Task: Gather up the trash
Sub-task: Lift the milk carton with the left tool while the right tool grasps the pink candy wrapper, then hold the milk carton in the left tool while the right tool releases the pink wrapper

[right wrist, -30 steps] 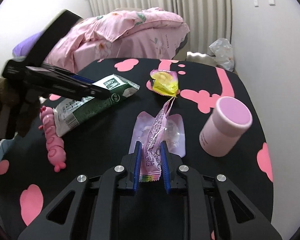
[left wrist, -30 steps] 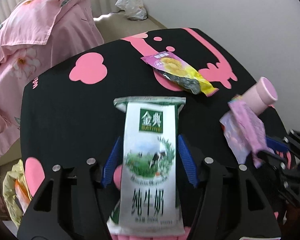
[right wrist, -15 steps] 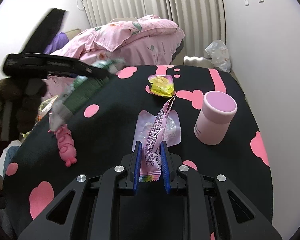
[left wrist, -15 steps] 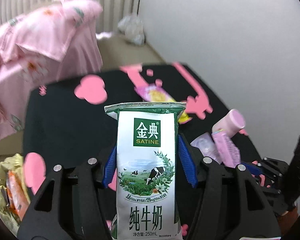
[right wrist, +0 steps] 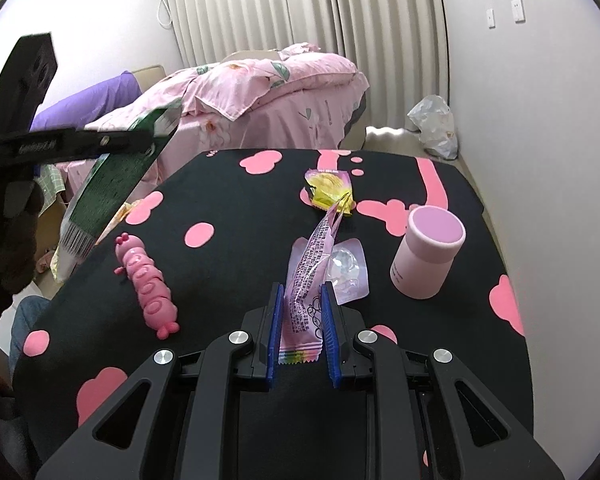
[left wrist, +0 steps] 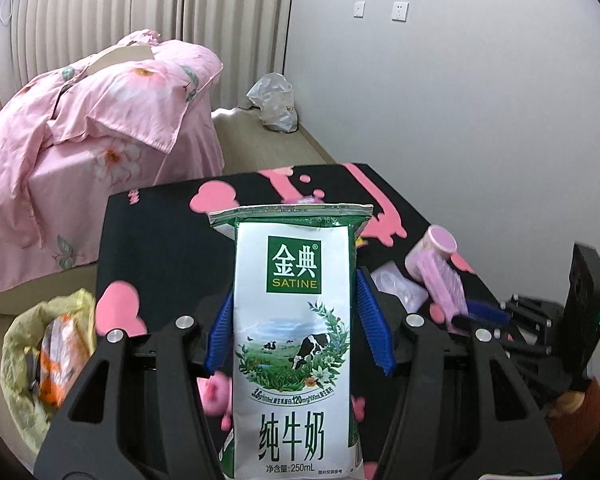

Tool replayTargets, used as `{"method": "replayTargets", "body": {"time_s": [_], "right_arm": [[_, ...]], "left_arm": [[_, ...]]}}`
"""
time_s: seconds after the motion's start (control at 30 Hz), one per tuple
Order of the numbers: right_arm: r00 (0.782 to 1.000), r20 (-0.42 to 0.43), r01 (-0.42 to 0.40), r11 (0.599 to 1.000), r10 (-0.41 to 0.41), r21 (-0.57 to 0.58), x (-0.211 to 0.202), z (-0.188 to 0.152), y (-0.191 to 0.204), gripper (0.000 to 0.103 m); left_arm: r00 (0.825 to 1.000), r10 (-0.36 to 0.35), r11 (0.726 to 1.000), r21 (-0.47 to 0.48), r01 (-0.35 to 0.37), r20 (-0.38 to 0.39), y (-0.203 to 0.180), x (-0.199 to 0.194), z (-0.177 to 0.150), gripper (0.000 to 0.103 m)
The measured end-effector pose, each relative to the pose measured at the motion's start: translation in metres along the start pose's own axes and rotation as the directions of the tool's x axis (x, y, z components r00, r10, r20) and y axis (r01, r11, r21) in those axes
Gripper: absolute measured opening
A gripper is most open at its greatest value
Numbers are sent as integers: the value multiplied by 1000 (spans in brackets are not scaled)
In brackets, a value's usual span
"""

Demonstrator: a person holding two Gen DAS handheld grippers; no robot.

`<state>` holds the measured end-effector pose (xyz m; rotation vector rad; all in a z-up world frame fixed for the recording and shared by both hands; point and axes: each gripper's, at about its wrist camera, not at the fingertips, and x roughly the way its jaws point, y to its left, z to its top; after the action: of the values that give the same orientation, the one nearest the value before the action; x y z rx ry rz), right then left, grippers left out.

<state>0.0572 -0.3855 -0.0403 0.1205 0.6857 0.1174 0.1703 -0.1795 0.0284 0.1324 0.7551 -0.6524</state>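
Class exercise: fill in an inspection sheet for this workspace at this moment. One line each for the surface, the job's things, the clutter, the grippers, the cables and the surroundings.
Surface: black tablecloth with pink shapes.
Job's things: milk carton held off the table; pink wrapper held; yellow wrapper and clear packet lying on the cloth; yellow trash bag beside the table.
Clutter: pink caterpillar toy; pink capped jar, upright.
Grippers: left gripper shut on the milk carton; right gripper shut on the pink wrapper.
Cables: nothing seen on the table.
Surroundings: pink bedding, curtains, white plastic bag by the wall.
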Motion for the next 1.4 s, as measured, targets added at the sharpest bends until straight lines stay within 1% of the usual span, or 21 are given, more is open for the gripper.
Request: {"method": "replayTargets", "body": {"time_s": [0.1, 0.2, 0.27, 0.37, 0.47, 0.57, 0.73, 0.87, 1.03, 1.13, 1.23, 1.27, 1.3, 1.33, 1.37, 1.4], "right_arm": [[1000, 12, -1, 1000, 1, -13, -6, 3, 7, 19], [1000, 19, 3, 999, -2, -35, -9, 5, 16, 19], [1000, 16, 7, 999, -6, -45, -9, 5, 21, 19], [1000, -1, 12, 998, -12, -58, -8, 0, 26, 19], [999, -31, 18, 998, -20, -62, -3, -6, 27, 19], [998, -52, 20, 998, -23, -52, 2, -11, 25, 19], [997, -68, 17, 999, -20, -46, 5, -15, 25, 19], [996, -85, 7, 999, -11, -44, 9, -19, 25, 19], [994, -110, -6, 999, 2, -35, 16, -27, 26, 19], [992, -124, -12, 999, 8, -32, 21, -31, 25, 19], [989, -145, -34, 999, 30, -24, 27, -35, 24, 20], [989, -148, -31, 999, 27, -21, 28, -37, 23, 21], [987, -159, -27, 1000, 24, -16, 31, -39, 23, 25], [986, -167, -29, 999, 26, -15, 32, -39, 22, 33], [981, -191, -40, 999, 37, -11, 35, -42, 21, 37], [980, -194, -47, 999, 43, -17, 35, -45, 22, 38]], "left_arm": [[1000, 14, 1000, -7, -14, -16, 3, -13, -20, 53], [997, 37, 999, -9, -37, -73, 9, -10, -46, 53], [992, 41, 998, -41, -46, -122, 18, -5, -66, 53], [986, 37, 996, -70, -49, -165, 27, 1, -86, 53], [983, 33, 995, -90, -50, -183, 33, 6, -96, 53], [978, 13, 993, -111, -37, -210, 36, 12, -99, 53], [974, 3, 991, -128, -33, -227, 41, 17, -94, 53], [969, -28, 992, -127, -4, -247, 41, 17, -89, 53], [964, -10, 990, -137, -27, -265, 43, 23, -89, 54], [963, -25, 988, -156, -18, -268, 44, 23, -87, 54], [963, -54, 984, -177, 6, -265, 47, 23, -87, 59], [963, -62, 983, -183, 13, -263, 47, 23, -87, 61], [963, -62, 983, -184, 14, -261, 47, 23, -87, 61], [963, -58, 983, -182, 10, -262, 46, 24, -88, 62], [963, -53, 984, -178, 5, -263, 45, 25, -89, 62], [962, -49, 984, -176, 1, -269, 45, 27, -91, 63]]}}
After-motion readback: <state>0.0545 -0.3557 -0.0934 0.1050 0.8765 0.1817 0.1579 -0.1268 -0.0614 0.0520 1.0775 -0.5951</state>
